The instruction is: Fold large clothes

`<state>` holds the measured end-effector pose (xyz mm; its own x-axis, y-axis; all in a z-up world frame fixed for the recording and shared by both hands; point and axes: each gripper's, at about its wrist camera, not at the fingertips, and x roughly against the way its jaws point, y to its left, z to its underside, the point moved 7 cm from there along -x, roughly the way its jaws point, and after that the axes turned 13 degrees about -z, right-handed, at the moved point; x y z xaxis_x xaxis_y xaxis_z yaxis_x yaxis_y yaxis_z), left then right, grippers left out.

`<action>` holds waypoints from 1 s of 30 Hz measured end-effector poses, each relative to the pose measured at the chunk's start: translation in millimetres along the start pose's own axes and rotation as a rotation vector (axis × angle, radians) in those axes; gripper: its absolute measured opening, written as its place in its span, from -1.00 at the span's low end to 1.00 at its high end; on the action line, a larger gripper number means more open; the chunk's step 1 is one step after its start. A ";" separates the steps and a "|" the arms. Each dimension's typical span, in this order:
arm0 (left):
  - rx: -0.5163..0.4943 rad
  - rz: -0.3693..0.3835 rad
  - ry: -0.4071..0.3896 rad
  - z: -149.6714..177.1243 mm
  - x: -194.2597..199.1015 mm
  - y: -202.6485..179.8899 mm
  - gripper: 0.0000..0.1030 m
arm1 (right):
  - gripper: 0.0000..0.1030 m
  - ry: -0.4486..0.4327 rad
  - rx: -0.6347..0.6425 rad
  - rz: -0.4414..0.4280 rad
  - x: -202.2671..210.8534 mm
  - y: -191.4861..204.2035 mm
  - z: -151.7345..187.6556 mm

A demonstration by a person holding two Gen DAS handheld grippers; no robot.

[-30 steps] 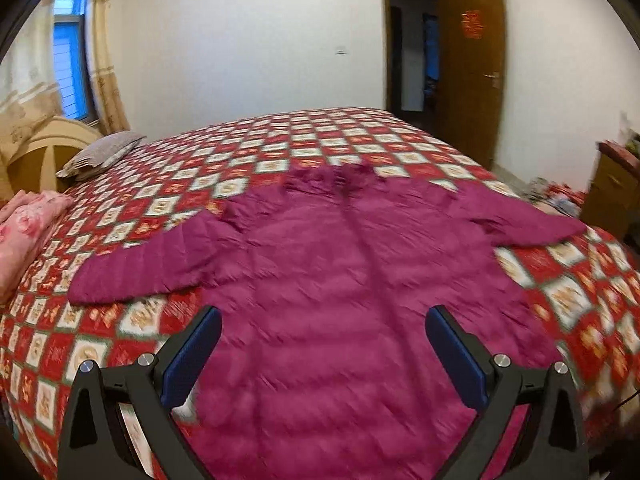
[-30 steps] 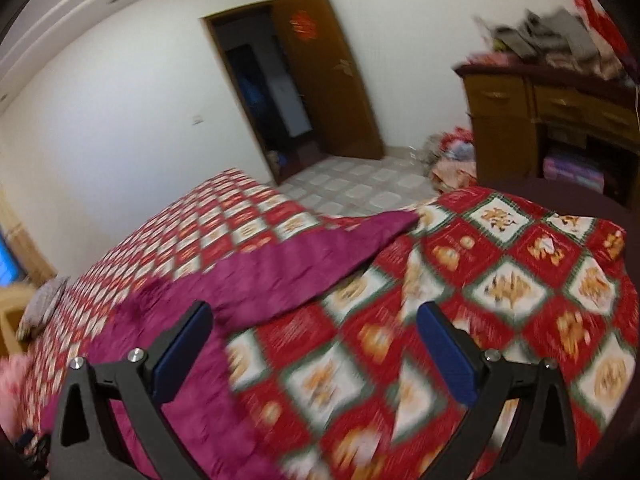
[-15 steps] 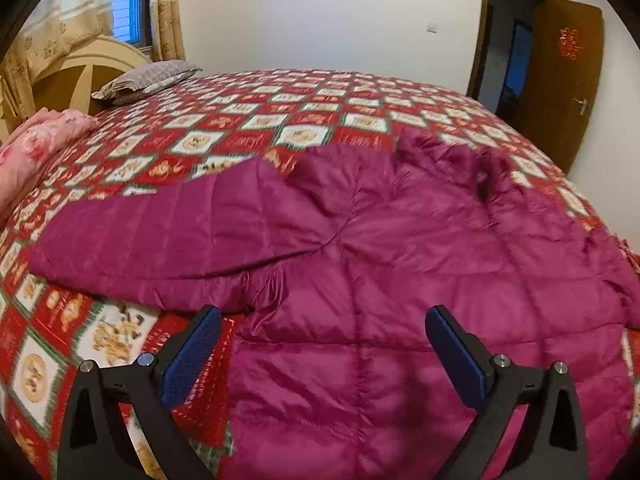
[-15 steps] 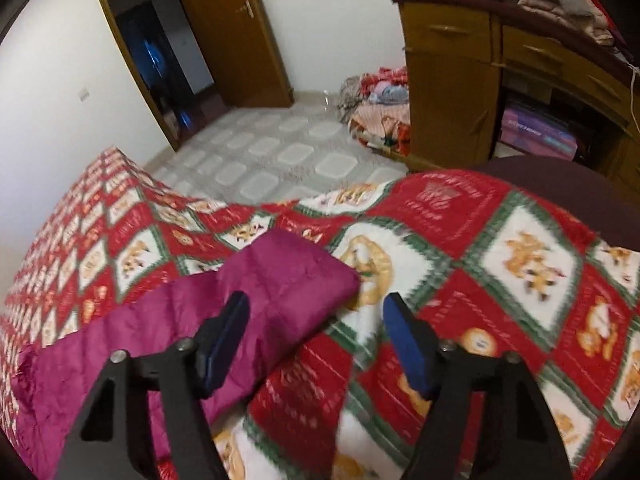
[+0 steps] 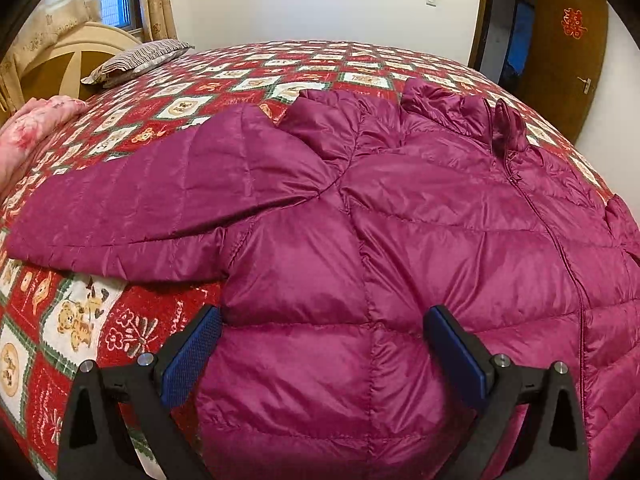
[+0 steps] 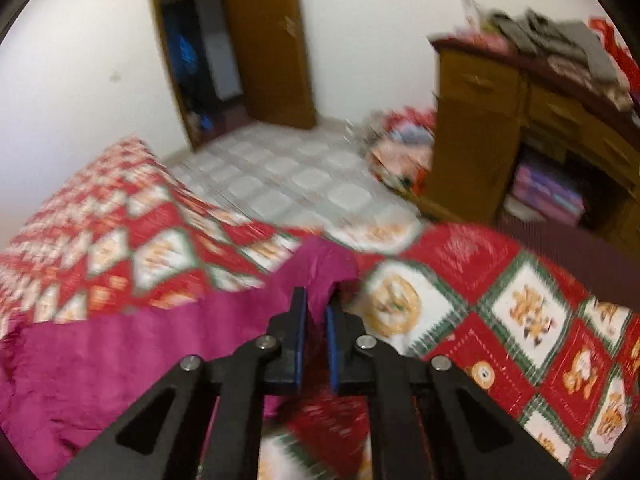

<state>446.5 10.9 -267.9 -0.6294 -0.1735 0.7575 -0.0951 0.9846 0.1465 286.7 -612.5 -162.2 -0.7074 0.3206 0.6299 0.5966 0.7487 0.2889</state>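
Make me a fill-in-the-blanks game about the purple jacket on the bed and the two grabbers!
1. The jacket lies on a bedspread printed with little ____.
2. The right gripper is closing on the end of the jacket's ____.
3. The left gripper has its jaws wide ____ over the jacket.
4. The striped ____ rests near the headboard.

Missing words: bears; sleeve; open; pillow

Soft indoor light, left view sharp, right view motion-blurred; both fisheye-warped with dark corners.
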 end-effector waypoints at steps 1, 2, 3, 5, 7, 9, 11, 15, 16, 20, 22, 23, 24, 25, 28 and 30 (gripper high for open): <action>0.001 0.001 0.001 0.0 -0.2 0.1 0.98 | -0.79 -0.022 0.032 -0.038 12.7 18.2 -6.4; 0.003 0.004 0.000 0.5 0.2 0.3 0.98 | -0.80 -0.038 0.060 -0.070 20.7 35.5 -9.5; 0.005 0.007 0.000 0.7 0.6 0.5 0.98 | -0.80 -0.056 0.094 -0.107 31.2 55.9 -12.5; 0.010 0.014 0.000 0.5 1.0 1.4 0.98 | -0.81 -0.082 0.168 -0.196 51.6 106.1 -13.6; 0.014 0.021 0.001 0.8 1.8 2.3 0.98 | -0.81 -0.094 0.233 -0.281 70.1 154.2 -7.8; 0.018 0.020 0.001 0.6 3.6 4.0 0.98 | -0.81 -0.095 0.306 -0.362 85.2 207.5 6.5; 0.014 0.004 0.009 1.0 7.2 7.3 0.98 | -0.81 -0.080 0.353 -0.437 94.0 250.3 27.6; 0.036 -0.033 0.027 3.9 30.2 23.6 0.98 | -0.81 -0.029 0.481 -0.546 96.9 332.6 83.4; 0.055 -0.009 0.019 3.6 39.2 29.1 0.98 | -0.82 -0.010 0.508 -0.570 94.8 351.0 99.2; 0.111 0.021 -0.007 -0.5 65.5 55.8 0.98 | -0.83 0.076 0.567 -0.663 85.5 414.4 157.9; 0.119 0.029 -0.015 -2.8 73.5 67.2 0.98 | -0.83 0.121 0.589 -0.699 78.0 440.0 188.4; 0.124 0.026 -0.022 -4.2 77.5 75.5 0.98 | -0.83 0.140 0.597 -0.708 75.0 449.8 196.7; 0.129 0.021 -0.028 -5.0 80.2 81.7 0.98 | -0.83 0.158 0.606 -0.716 71.6 459.5 207.4; 0.135 0.012 -0.037 -6.2 83.4 89.2 0.98 | -0.83 0.182 0.616 -0.727 65.5 470.5 222.9; 0.140 -0.010 -0.072 -9.4 91.8 105.1 0.98 | -0.83 0.240 0.629 -0.761 56.5 492.4 251.7; 0.142 -0.024 -0.093 -12.1 95.8 111.8 0.98 | -0.83 0.278 0.629 -0.789 53.2 500.4 265.3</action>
<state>384.9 104.2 -171.2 -0.6936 -0.2007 0.6919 -0.2149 0.9743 0.0672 447.0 -66.8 -175.4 -0.6503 -0.4757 0.5923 -0.3580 0.8796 0.3133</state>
